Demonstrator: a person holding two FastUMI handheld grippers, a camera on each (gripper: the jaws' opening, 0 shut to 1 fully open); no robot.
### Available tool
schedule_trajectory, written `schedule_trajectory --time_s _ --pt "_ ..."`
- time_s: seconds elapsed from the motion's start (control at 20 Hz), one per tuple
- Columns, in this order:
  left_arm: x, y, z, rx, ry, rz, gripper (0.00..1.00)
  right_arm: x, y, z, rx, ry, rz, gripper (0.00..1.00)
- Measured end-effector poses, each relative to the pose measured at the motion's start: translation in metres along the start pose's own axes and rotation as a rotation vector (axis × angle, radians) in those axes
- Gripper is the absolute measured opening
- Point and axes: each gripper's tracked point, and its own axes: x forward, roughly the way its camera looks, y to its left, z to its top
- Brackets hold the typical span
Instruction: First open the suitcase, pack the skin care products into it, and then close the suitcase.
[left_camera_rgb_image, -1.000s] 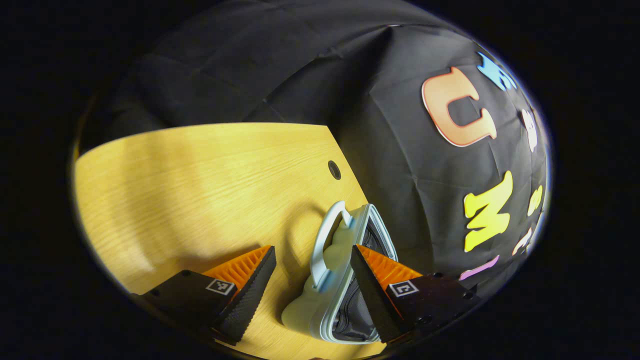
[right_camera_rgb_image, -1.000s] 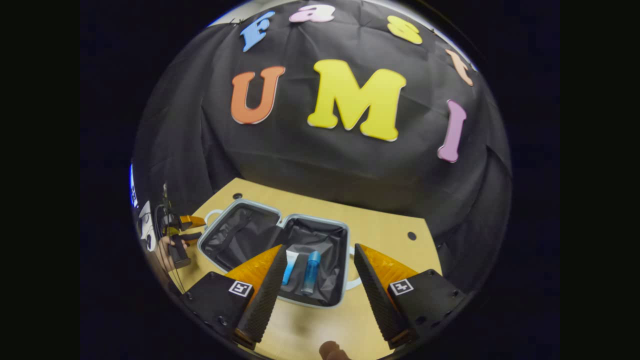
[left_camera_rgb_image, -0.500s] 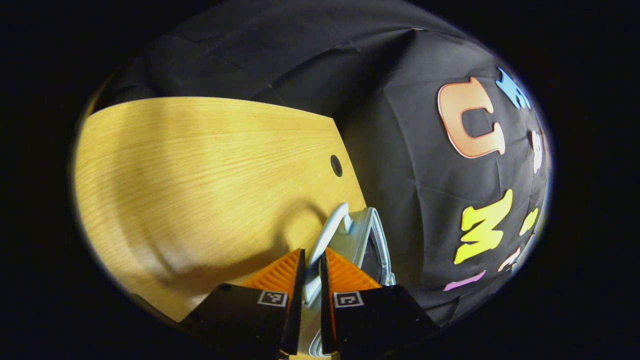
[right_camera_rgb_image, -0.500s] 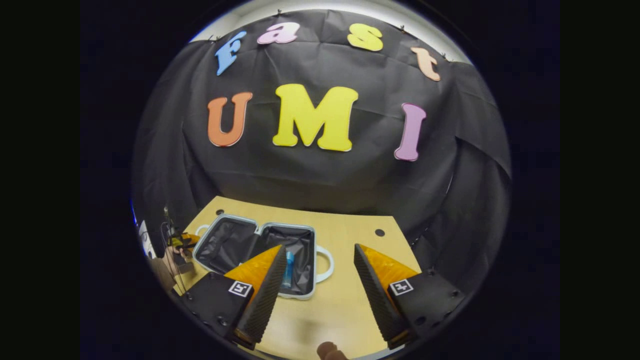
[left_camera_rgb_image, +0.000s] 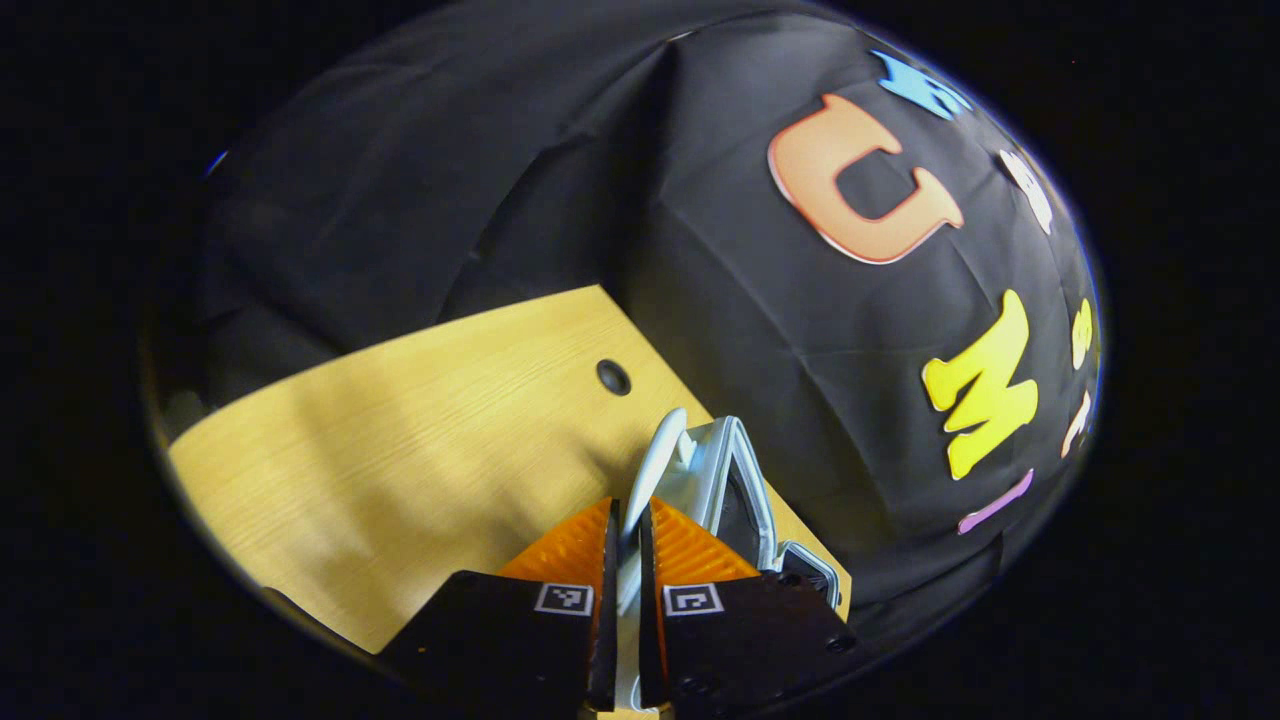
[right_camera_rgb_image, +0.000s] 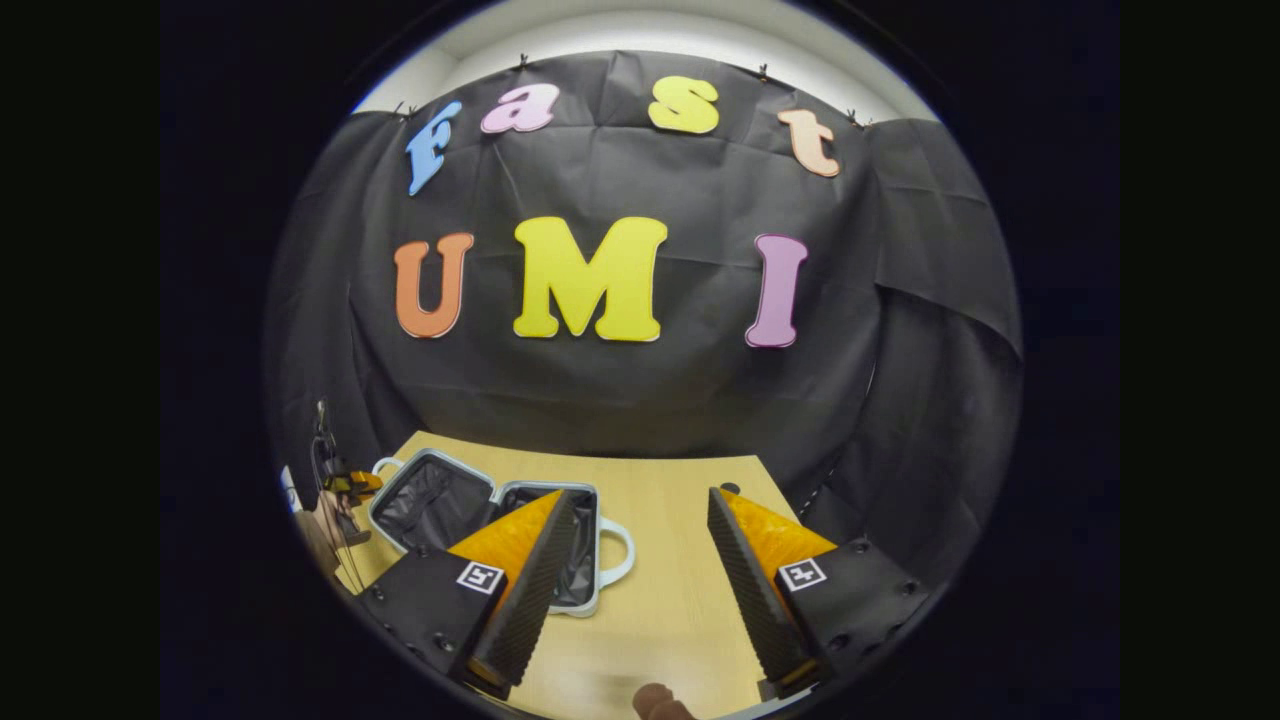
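Left gripper view shows the left gripper (left_camera_rgb_image: 627, 560) pinching the suitcase (left_camera_rgb_image: 725, 475) handle (left_camera_rgb_image: 652, 462); closing should swing the lid smoothly, right gripper (right_camera_rgb_image: 640, 590) spread clear.

The left gripper (left_camera_rgb_image: 627, 520) is clamped tight, both fingers pinching the suitcase handle (left_camera_rgb_image: 655, 465). In the right gripper view a hand (right_camera_rgb_image: 322, 522) grips it at the far left, blurred. The right gripper (right_camera_rgb_image: 640, 545) hangs above the table, fingers spread wide, holding nothing.

A wooden table (right_camera_rgb_image: 680, 600) with round holes (left_camera_rgb_image: 613, 377) stands before black cloth (right_camera_rgb_image: 620, 390).
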Motion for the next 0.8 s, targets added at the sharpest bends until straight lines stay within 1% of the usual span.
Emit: schedule_trajectory --time_s 0.1,0.2,0.3,0.4,0.5,0.6,0.8 --pt "-0.014 -0.026 0.01 0.086 -0.036 -0.003 0.11 0.002 -0.014 0.01 0.005 -0.019 0.0 0.81" --pt "-0.024 -0.056 0.017 0.173 -0.069 -0.002 0.12 -0.001 -0.03 0.015 0.0 -0.014 -0.013 0.81" --pt "-0.034 -0.093 0.023 0.249 -0.114 -0.02 0.12 -0.006 -0.038 0.024 0.016 -0.031 -0.001 0.81" --pt "-0.042 -0.128 0.021 0.332 -0.154 -0.032 0.11 -0.005 -0.051 0.03 0.018 -0.048 0.008 0.81" --pt "-0.054 -0.155 0.01 0.412 -0.189 -0.024 0.12 -0.005 -0.061 0.031 0.022 -0.05 0.016 0.81" --pt "-0.068 -0.189 0.0 0.501 -0.233 -0.02 0.12 -0.003 -0.065 0.031 0.032 -0.045 0.041 0.81" --pt "-0.078 -0.247 -0.036 0.653 -0.285 -0.024 0.11 0.003 -0.078 0.039 0.016 -0.073 0.067 0.8"
